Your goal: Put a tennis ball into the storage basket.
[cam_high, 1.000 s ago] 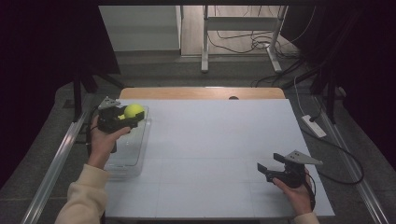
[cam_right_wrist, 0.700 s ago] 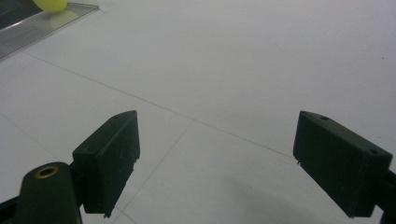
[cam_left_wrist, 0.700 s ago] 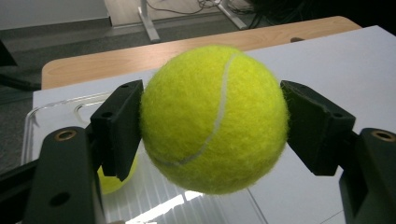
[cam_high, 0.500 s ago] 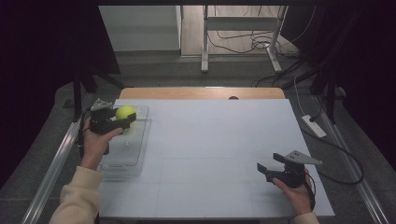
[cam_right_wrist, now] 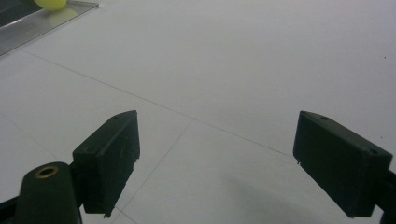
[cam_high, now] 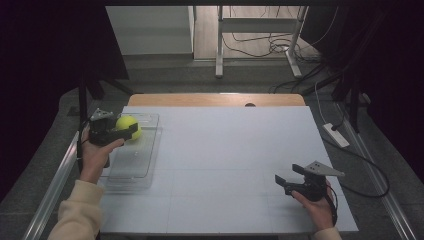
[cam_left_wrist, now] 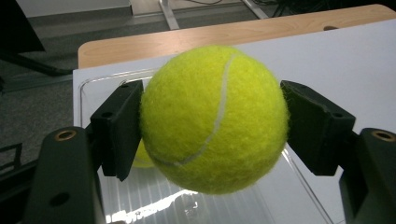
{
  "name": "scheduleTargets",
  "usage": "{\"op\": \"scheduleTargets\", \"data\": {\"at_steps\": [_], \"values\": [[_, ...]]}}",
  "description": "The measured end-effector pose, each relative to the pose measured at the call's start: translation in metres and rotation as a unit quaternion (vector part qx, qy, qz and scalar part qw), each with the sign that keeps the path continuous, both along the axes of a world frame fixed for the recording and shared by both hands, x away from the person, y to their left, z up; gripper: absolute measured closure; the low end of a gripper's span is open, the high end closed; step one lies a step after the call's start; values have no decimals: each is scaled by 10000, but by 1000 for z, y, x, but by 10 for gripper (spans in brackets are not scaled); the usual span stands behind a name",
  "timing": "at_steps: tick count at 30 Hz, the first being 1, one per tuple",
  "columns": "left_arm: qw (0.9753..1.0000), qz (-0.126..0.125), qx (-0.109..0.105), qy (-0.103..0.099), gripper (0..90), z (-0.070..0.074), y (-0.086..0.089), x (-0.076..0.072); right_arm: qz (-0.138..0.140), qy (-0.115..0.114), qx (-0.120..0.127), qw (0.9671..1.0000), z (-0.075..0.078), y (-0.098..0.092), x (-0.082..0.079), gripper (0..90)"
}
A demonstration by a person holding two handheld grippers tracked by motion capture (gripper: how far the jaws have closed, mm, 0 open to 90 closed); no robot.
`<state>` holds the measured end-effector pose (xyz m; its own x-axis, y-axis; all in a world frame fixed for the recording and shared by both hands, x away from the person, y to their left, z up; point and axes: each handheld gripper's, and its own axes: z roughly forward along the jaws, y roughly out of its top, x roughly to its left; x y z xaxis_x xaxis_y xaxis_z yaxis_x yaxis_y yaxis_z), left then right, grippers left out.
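A yellow tennis ball is clamped between the jaws of my left gripper, held above the far end of a clear plastic tray at the table's left. Its pads press both sides of the ball. My right gripper rests low near the table's front right, its jaws wide apart over bare white tabletop with nothing between them. The ball and the tray's edge show far off in the right gripper view.
The white table has a wooden strip along its far edge. A power strip and cables lie on the floor to the right. A metal rail runs along the table's left side.
My left gripper has carried the ball leftward and slightly toward me, staying over the tray's far end. The right gripper has not moved.
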<state>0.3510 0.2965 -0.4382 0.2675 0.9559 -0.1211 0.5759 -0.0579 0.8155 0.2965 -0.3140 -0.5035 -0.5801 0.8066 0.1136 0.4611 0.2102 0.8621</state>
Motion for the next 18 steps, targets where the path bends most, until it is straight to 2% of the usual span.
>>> {"op": "scheduleTargets", "data": {"at_steps": [13,18], "values": [[10000,19,-15,68,269,-5,6,-4,11,1,-17,10000,-1,2,0,150],[9998,-2,23,181,269,-9,7,-3,5,2,-31,10000,-1,1,0,150]]}}
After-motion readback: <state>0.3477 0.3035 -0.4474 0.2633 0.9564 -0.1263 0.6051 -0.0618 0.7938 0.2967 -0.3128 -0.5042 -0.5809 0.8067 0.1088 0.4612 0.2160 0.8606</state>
